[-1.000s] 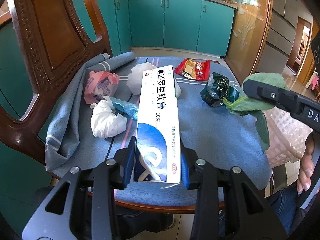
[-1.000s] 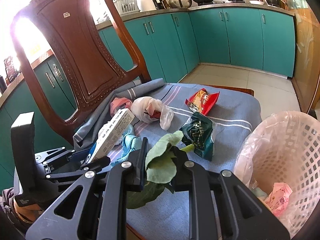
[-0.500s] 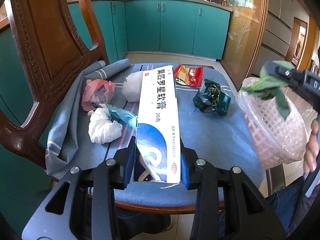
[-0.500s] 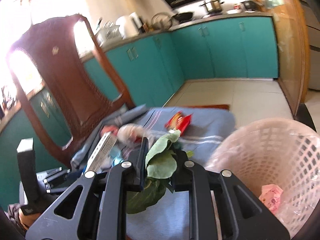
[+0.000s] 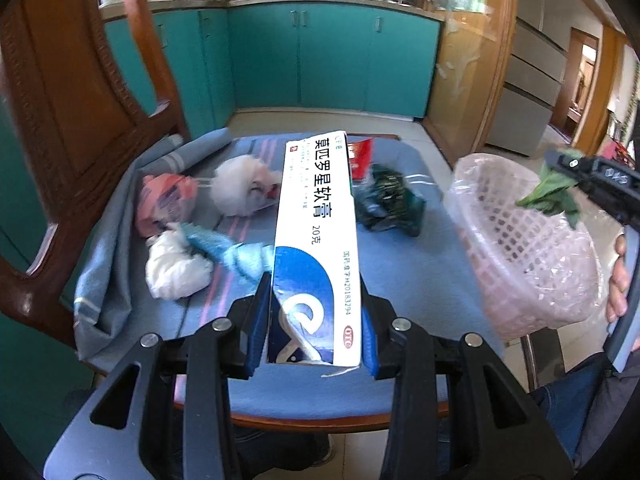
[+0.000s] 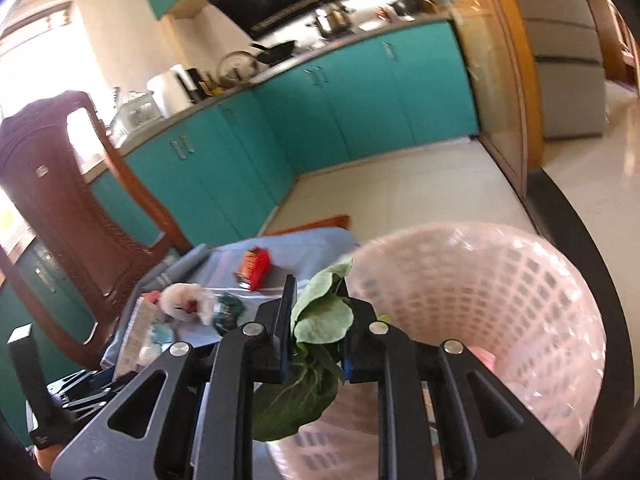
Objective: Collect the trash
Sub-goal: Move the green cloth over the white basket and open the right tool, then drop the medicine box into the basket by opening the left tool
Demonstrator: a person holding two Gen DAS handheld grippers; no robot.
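Left wrist view: my left gripper (image 5: 314, 330) is clamped on the long white-and-blue ointment box (image 5: 318, 240), unchanged from a second ago, above the blue cloth (image 5: 404, 280) on the wooden chair (image 5: 72, 92). The litter on the cloth lies as before: pink wrapper (image 5: 164, 200), white plastic bag (image 5: 242, 190), crumpled tissue (image 5: 176, 272), light-blue wrapper (image 5: 236, 254), dark green packet (image 5: 388, 204), red packet (image 5: 360, 156). What differs: the right gripper (image 5: 576, 174) with its green leaf (image 5: 554, 196), previously over the cloth's edge, now hangs above the pink mesh basket (image 5: 520, 248), which has come fully into view at right. A hand (image 5: 618, 280) shows at the frame's edge.

Right wrist view: my right gripper (image 6: 316, 324) is closed narrow on the green leaf (image 6: 316, 340). The basket (image 6: 480, 300) now fills the lower right, directly ahead of the leaf; earlier the cloth and litter sat there. Frame is motion-blurred. The left gripper's body (image 6: 36, 400) shows lower left.
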